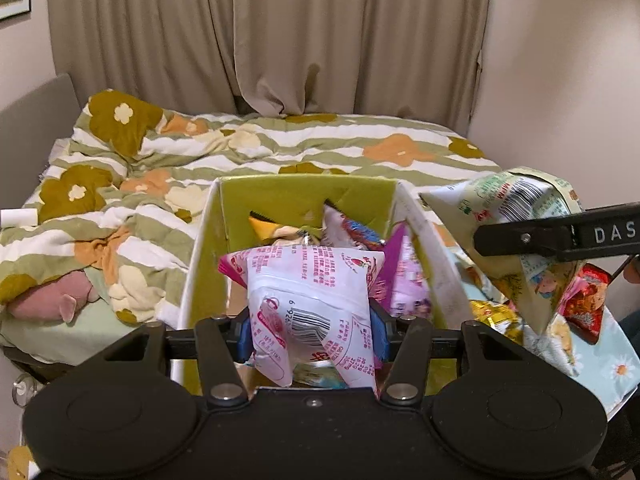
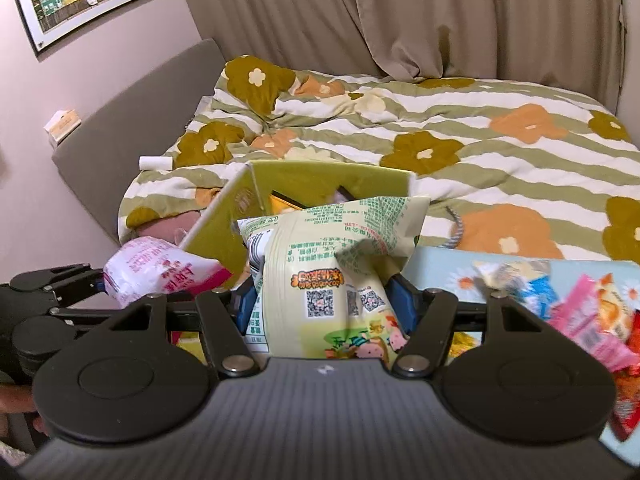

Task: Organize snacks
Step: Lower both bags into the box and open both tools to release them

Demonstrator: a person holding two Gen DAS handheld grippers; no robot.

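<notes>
My left gripper (image 1: pixel 311 334) is shut on a pink-and-white snack bag (image 1: pixel 312 292), which hangs over the open yellow-green box (image 1: pixel 304 196). Several snack packets lie inside that box. My right gripper (image 2: pixel 324 308) is shut on a pale green snack bag (image 2: pixel 332 256) with QR codes on it, just right of the box (image 2: pixel 320 178). In the left wrist view the same green bag (image 1: pixel 508 204) shows at the right, with a black finger of the right gripper across it. The pink bag (image 2: pixel 156 268) and the left gripper's black linkage appear at the left of the right wrist view.
A light blue daisy-print surface (image 2: pixel 436 268) carries several loose snack packets (image 2: pixel 596 312) on the right. Behind the box lies a bed with a striped flower quilt (image 1: pixel 280 148), beige curtains and walls. A pink plush (image 1: pixel 52 300) lies at the bed's left edge.
</notes>
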